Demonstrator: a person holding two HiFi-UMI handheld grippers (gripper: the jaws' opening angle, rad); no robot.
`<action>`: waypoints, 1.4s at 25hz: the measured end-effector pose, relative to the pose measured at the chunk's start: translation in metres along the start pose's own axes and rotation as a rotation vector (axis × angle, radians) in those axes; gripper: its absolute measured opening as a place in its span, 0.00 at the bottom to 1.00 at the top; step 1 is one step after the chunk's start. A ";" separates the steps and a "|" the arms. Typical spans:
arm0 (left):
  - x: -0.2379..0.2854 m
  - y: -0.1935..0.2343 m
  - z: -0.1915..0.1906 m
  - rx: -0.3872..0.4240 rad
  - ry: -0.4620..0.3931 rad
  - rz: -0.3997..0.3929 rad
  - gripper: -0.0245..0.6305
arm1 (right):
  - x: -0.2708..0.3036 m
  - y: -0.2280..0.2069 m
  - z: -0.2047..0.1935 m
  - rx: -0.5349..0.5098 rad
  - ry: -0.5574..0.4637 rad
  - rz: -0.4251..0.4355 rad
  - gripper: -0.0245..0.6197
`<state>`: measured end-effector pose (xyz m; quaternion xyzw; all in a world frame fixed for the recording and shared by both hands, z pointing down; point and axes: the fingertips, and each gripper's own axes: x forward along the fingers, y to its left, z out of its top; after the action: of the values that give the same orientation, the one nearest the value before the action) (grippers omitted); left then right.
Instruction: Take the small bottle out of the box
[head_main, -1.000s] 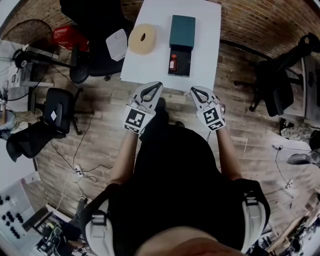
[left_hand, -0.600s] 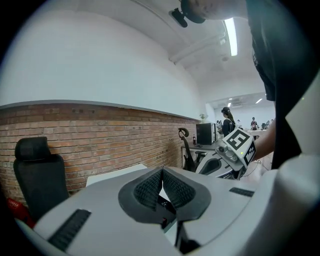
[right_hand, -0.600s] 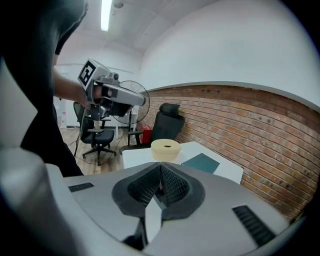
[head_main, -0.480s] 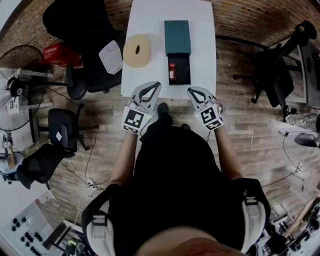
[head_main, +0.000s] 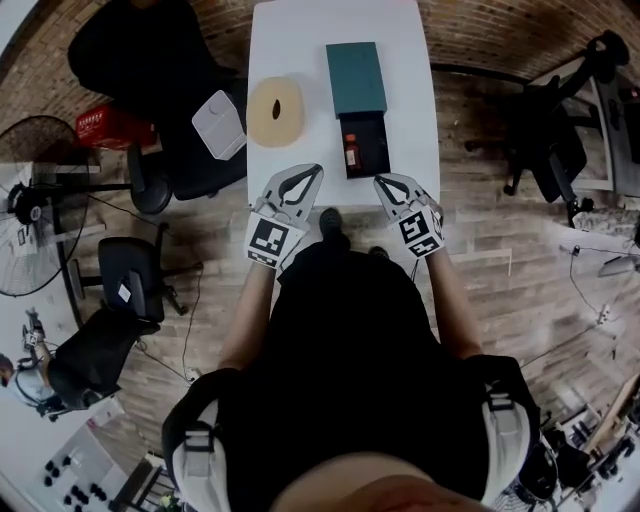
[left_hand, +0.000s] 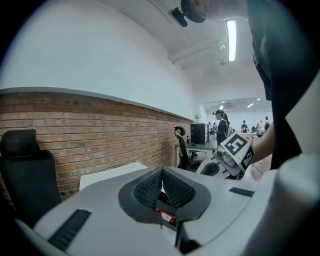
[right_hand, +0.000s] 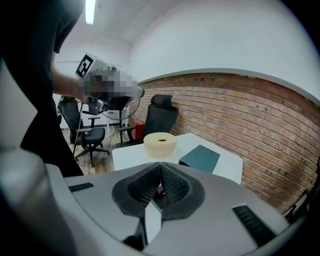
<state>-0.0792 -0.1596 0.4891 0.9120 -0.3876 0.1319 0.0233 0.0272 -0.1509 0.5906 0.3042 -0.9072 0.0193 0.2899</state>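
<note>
- The left tongs (head_main: 306, 172) and right tongs (head_main: 384, 181): both closed and empty, now nearer the tabletop (head_main: 300, 40) edge than a second ago.
- The small bottle (head_main: 350, 153): lying inside the open box (head_main: 373, 150); approach likely under way, grasp not yet begun.

Head cam's up high looking nearly straight down, so you get the whole white rectangular tabletop (head_main: 300, 40) plus the left claw (head_main: 313, 172) and right claw (head_main: 381, 181) at its near edge. Left claw cam sits low behind its own jaws, aimed far and right. Right one's aimed far and left. All three share that tabletop; each claw cam sees the other claw.
</note>
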 end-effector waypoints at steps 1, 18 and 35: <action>0.000 0.004 -0.002 0.001 0.000 -0.007 0.07 | 0.005 0.000 0.000 0.005 0.004 -0.004 0.04; 0.000 0.059 -0.024 -0.011 -0.012 -0.115 0.07 | 0.068 -0.001 -0.010 0.186 0.096 -0.106 0.06; 0.015 0.067 -0.027 -0.014 0.033 -0.068 0.07 | 0.103 -0.018 -0.053 0.323 0.148 -0.060 0.19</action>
<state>-0.1229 -0.2126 0.5149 0.9223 -0.3567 0.1431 0.0405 -0.0021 -0.2103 0.6872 0.3715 -0.8590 0.1785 0.3038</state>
